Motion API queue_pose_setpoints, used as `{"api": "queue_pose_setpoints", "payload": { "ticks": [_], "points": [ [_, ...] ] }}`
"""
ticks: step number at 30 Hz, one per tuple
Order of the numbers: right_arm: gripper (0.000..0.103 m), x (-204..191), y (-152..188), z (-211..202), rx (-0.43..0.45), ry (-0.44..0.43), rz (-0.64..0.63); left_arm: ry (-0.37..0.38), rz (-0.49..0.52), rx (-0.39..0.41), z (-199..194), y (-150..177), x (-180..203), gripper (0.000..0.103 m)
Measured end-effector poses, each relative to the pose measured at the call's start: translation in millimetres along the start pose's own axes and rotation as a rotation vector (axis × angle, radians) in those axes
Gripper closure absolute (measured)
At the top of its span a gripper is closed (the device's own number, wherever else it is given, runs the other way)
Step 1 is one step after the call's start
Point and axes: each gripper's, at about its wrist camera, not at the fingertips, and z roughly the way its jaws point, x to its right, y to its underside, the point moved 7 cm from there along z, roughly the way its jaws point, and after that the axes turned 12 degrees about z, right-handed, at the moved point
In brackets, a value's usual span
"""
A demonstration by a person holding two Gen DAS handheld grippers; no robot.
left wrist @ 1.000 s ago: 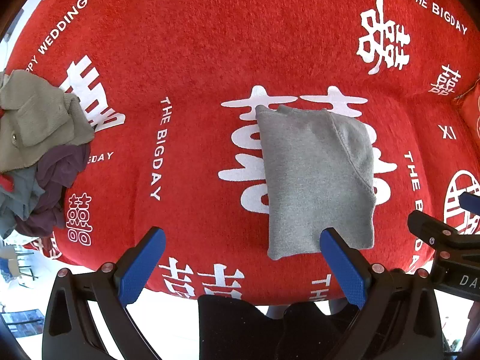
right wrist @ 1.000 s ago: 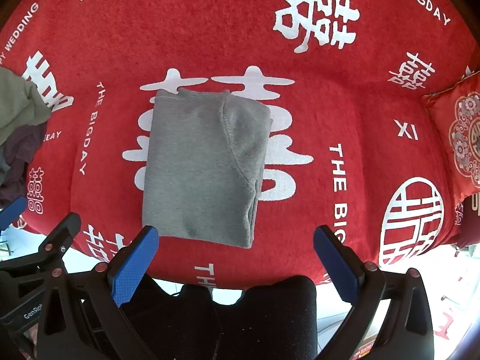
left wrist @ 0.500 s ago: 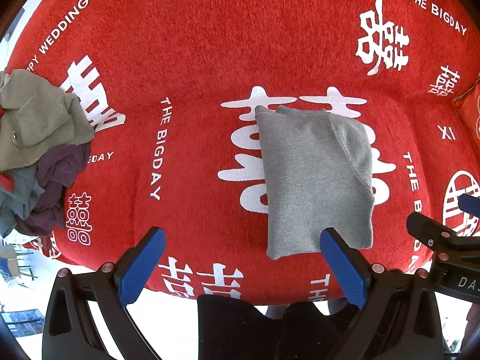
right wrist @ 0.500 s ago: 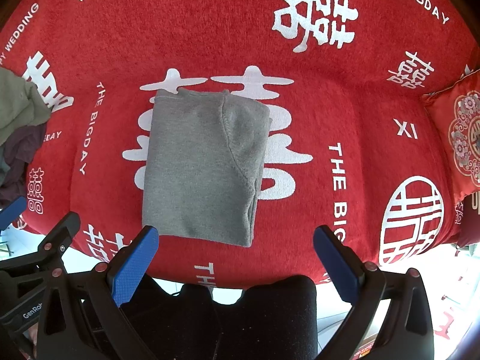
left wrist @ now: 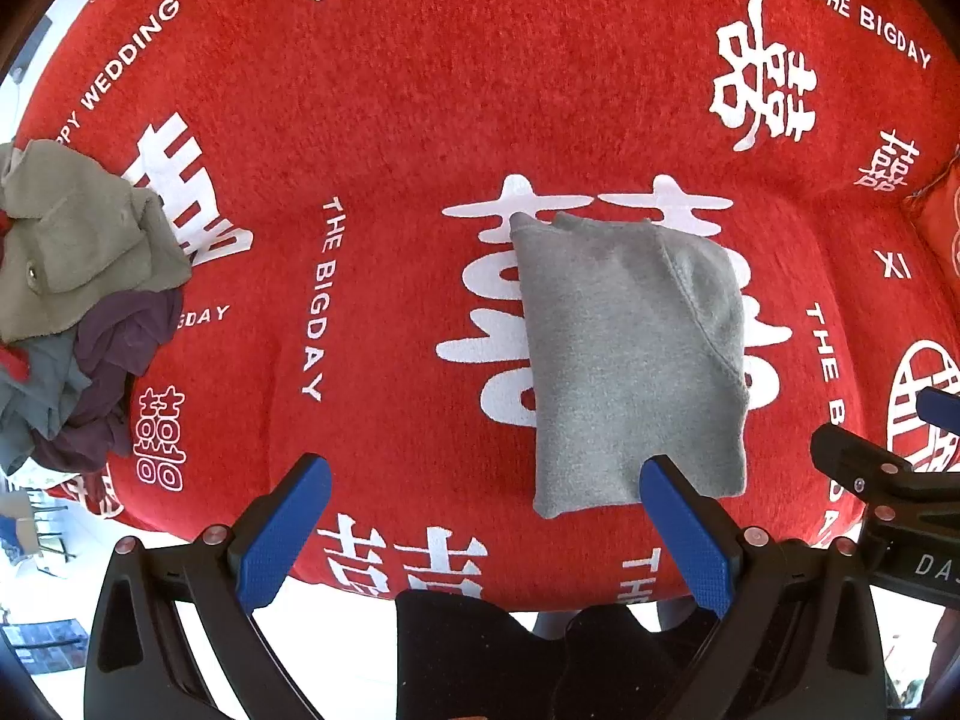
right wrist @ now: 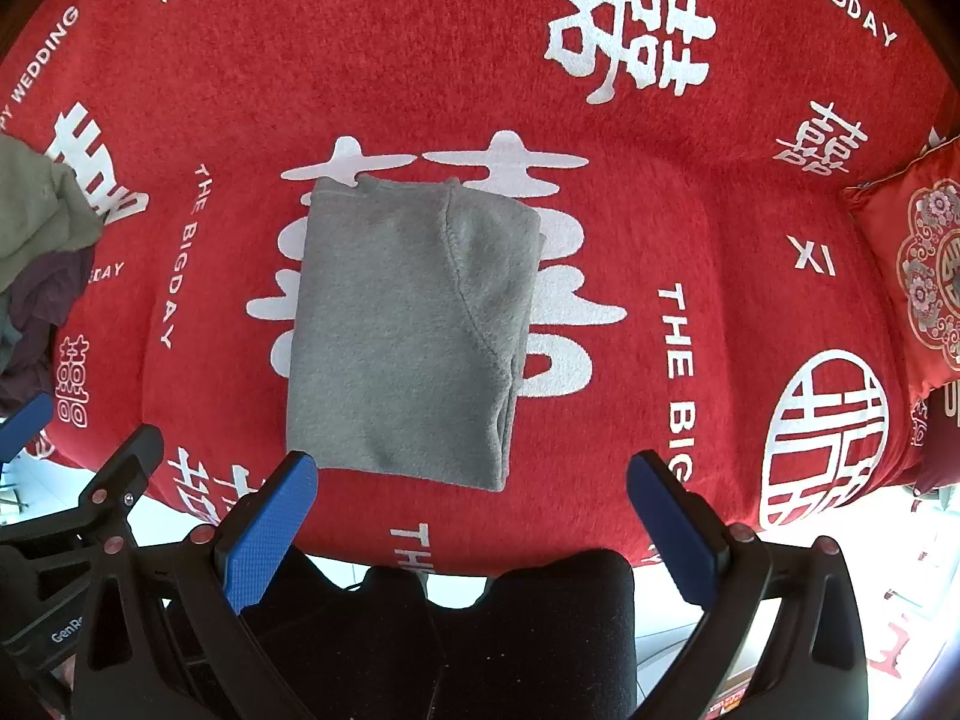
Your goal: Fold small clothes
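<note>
Nothing has shifted since a second ago: my two grippers hang just where they were and the grey garment (right wrist: 408, 336) has not moved. It lies folded into a neat upright rectangle on the red blanket (right wrist: 690, 192) with white lettering, a curved seam showing on its right half, well apart from the heap of unfolded clothes (left wrist: 72, 300) at the left edge. My left gripper (left wrist: 480, 516) and right gripper (right wrist: 474, 510) both stand wide apart and empty above the near hem, touching nothing.
</note>
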Motion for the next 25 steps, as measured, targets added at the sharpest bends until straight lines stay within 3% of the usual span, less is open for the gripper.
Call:
{"api": "queue_pose_setpoints", "payload": {
  "ticks": [17, 25],
  "points": [
    [0.000, -0.5, 3.2, -0.4, -0.001, 0.002, 0.004, -0.016, -0.013, 0.004, 1.3, 1.8, 4.7, 0.000],
    [0.000, -0.4, 2.2, 0.6, -0.001, 0.002, 0.003, -0.043, -0.008, 0.047, -3.5, 0.8, 8.0, 0.000]
  ]
}}
